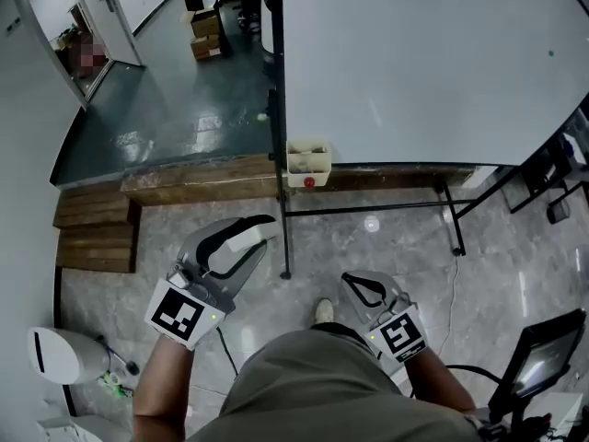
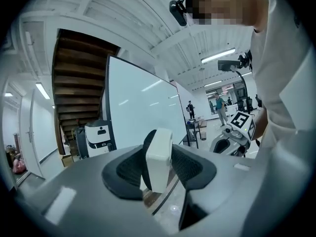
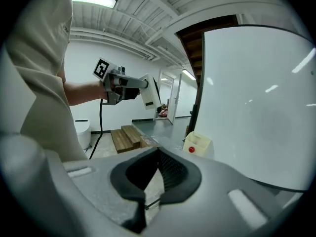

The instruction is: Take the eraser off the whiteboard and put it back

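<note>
- The whiteboard is running off the top and right edges of the head view; only its lower left corner and part of its dark stand are showing.
- The person's torso is covering the floor under both hands; a dark screen at lower right is being cut off by the edge.
- The eraser is sitting off the board, between the jaws of the left gripper; the jaws are standing partly apart and pressing on its two sides; its dark side is mostly hiding behind the white body.
- The right gripper is carrying nothing; its pads are meeting, with no gap between them.
- Each gripper's cube is showing a black-and-white square marker; a white unit beside the board is bearing a dark panel too small to read.
- A cream box at the board's lower left corner is showing a round red spot.
- The eraser is looking like a smooth, white, round-edged block; the pads are showing black and finely ribbed, set in grey shells; the board is gleaming white and reflecting ceiling lights.
- Brown wooden steps are lying to the left; the floor is shining grey and mottled.
</note>
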{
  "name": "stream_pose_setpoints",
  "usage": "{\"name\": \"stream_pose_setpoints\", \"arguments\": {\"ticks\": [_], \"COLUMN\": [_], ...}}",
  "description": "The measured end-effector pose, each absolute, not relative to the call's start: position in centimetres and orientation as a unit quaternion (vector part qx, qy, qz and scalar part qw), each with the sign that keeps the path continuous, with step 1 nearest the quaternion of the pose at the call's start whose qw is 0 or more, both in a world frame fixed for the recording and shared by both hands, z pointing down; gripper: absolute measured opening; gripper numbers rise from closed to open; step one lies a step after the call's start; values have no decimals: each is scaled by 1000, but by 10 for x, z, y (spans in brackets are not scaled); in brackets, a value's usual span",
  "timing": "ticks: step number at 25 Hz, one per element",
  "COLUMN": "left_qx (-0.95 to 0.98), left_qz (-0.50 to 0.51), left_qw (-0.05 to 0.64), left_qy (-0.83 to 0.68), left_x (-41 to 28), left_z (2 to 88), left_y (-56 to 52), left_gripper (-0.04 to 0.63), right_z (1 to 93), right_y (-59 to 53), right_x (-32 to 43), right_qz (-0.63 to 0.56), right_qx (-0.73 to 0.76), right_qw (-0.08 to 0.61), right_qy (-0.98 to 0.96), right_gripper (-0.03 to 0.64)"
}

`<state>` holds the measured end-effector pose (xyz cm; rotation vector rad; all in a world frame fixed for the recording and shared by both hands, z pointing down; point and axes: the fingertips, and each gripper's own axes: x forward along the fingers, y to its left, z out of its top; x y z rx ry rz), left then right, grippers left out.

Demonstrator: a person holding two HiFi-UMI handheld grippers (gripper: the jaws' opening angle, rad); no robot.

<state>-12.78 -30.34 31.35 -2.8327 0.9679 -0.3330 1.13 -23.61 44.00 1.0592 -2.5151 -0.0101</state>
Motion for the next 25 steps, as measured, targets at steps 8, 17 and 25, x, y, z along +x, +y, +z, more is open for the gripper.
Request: {"name": "stream_pose_setpoints", "arguments": {"ticks": [8,17,25], "left_qx": [-948,-950,-945], "left_qz": [-126,-169,-211], "left_qw": [94,85,59], "left_qy": [278,249,244], "left_x": [-60,-1,23], "left_z": [341,393,446], "left_y": [-395,-475,-521], "left_gripper": [176,176,176], "right_z": [452,454,467], "right_y": [-270,-301,-320], "right_x": [79,148,186], "right_qz": [14,44,59], "right_qx": [423,461,464], "right_qw": [201,210,221], "right_qy": [-883,-861,-855], "right_gripper": [3,3,3]}}
